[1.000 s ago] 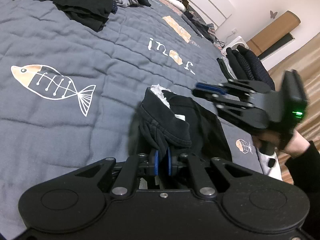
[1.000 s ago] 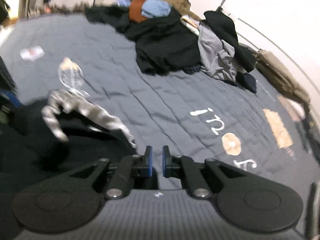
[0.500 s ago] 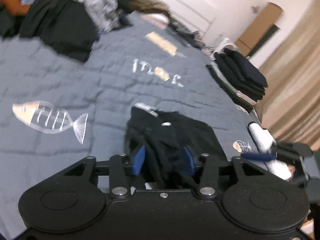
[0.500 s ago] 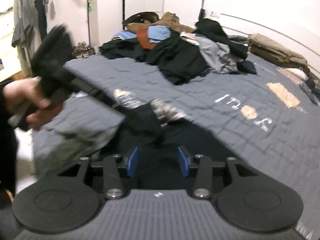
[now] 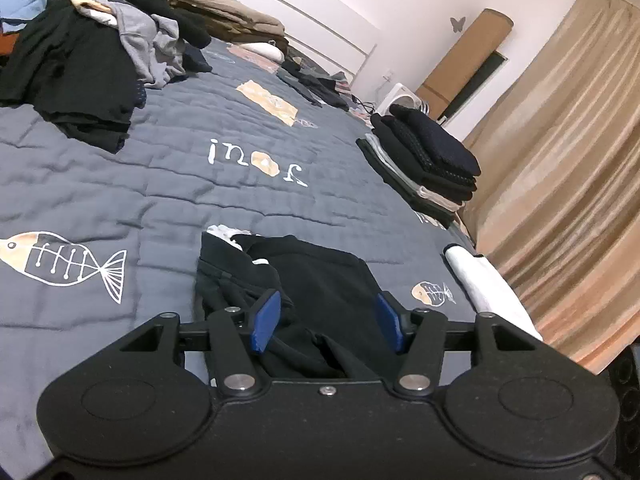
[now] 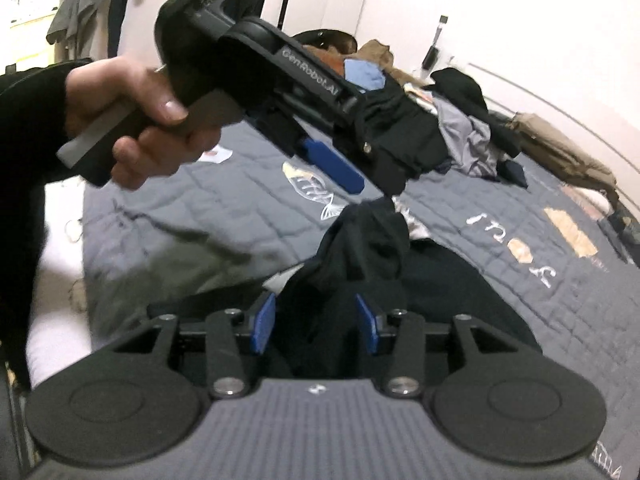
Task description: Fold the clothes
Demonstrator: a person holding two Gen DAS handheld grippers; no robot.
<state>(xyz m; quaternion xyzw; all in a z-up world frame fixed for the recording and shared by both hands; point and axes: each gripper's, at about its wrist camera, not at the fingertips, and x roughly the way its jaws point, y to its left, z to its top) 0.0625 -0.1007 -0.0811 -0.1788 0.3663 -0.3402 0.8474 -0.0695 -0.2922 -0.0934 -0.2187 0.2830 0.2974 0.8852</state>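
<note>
A: Surface and room? 
B: A bed under a grey quilted bedspread printed with fish skeletons and tan patches; white walls; tan curtains along the bed's far side edge; a rolled brown mat upright in the room corner, a butterfly sticker on the wall beside it.

A: What lies on the bed? 
B: A heap of unfolded clothes at the head end; a stack of folded dark garments at the edge by the curtains; the black garment near the foot edge, partly folded, one end raised in a bunch in the right wrist view.

A: Any legible writing? 
B: White letters on the quilt, seen upside down, perhaps "jour"; "GenRobot.AI" on the side of the left gripper's body.

A: Gripper states? 
B: Left gripper: jaws wide, blue pads apart above the garment, gripping nothing; held by the left hand; right gripper: jaws wide, the raised black fold between the pads, not clamped.
</note>
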